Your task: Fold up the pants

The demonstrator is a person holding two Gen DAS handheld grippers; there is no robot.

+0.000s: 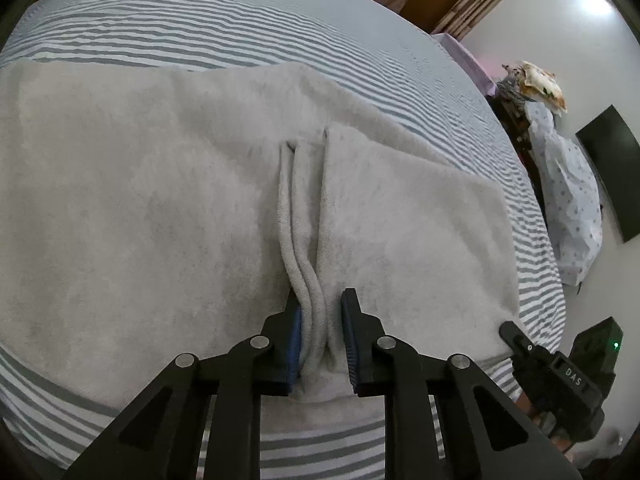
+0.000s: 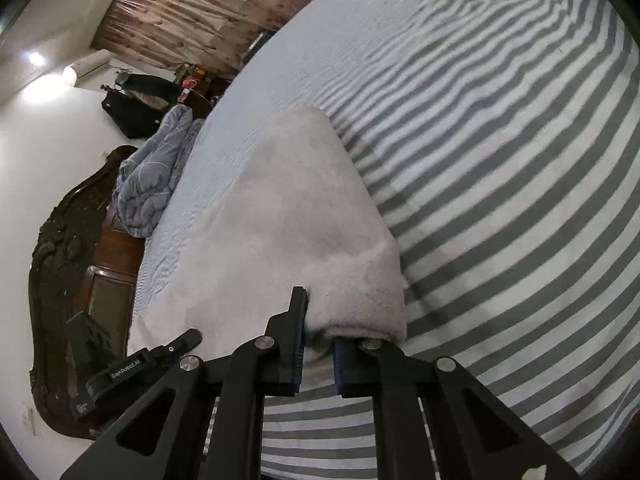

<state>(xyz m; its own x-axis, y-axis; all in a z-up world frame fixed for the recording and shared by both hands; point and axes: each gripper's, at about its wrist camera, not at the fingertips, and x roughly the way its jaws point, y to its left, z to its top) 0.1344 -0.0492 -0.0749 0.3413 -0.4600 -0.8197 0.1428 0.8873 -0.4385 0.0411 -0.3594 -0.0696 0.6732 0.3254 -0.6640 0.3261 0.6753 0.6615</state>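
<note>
Light grey fleece pants [image 1: 140, 208] lie spread across a striped bed [image 1: 240, 20]. In the left wrist view my left gripper [image 1: 320, 320] straddles a raised ridge of folded pant edges [image 1: 304, 248]; the jaws stand a little apart with the cloth between them. In the right wrist view my right gripper [image 2: 320, 332] is at the near end of the pants [image 2: 280, 208]. Its left finger [image 2: 298, 312] lies on top of the cloth and the right finger is hidden under the edge. The right gripper's body shows at the left view's lower right [image 1: 560, 372].
The grey-and-white striped sheet [image 2: 500, 160] extends to the right. A dark carved headboard [image 2: 64, 248] and a crumpled blue blanket [image 2: 152, 176] lie at the left. A patterned cloth [image 1: 568, 208] and dark screen [image 1: 616, 168] stand beside the bed.
</note>
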